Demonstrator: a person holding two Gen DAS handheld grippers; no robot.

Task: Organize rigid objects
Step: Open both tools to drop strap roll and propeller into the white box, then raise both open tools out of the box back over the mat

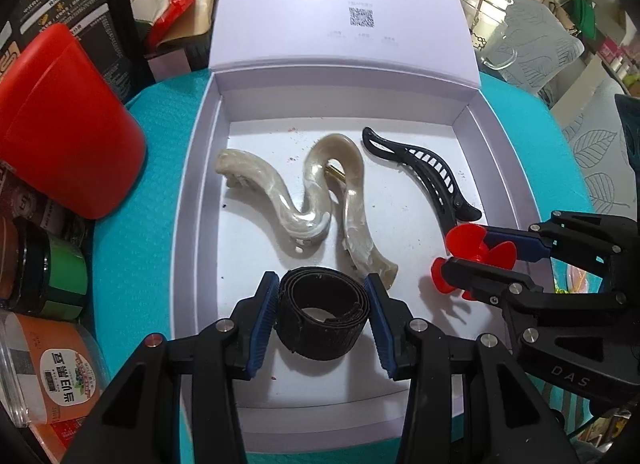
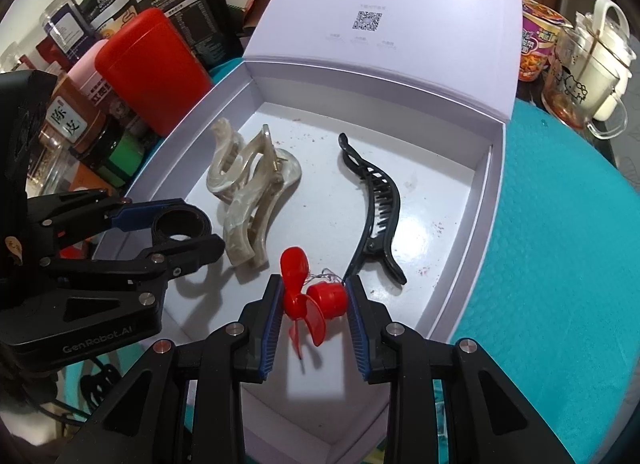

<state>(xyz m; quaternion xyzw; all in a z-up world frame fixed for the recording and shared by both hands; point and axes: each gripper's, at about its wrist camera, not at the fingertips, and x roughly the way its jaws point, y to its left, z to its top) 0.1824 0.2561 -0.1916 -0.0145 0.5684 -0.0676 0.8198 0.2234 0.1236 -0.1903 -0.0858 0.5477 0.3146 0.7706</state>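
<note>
An open pale lilac box (image 1: 200,191) (image 2: 472,223) lies on a teal mat. Inside rest a wavy pearl hair claw (image 1: 304,199) (image 2: 248,191) and a slim black hair clip (image 1: 428,175) (image 2: 376,207). My left gripper (image 1: 322,312) (image 2: 180,223) is shut on a coiled black strap roll (image 1: 322,316) (image 2: 178,225), low over the box's near left floor. My right gripper (image 2: 314,304) (image 1: 480,252) is shut on a small red propeller toy (image 2: 308,300) (image 1: 480,254), over the near right of the box floor.
The box lid (image 1: 340,7) stands open at the back. A red canister (image 1: 68,123) (image 2: 152,67), jars and packets crowd the left side. Glass mugs (image 2: 584,75) and a noodle cup (image 2: 536,43) stand at the back right. The teal mat (image 2: 560,244) extends right.
</note>
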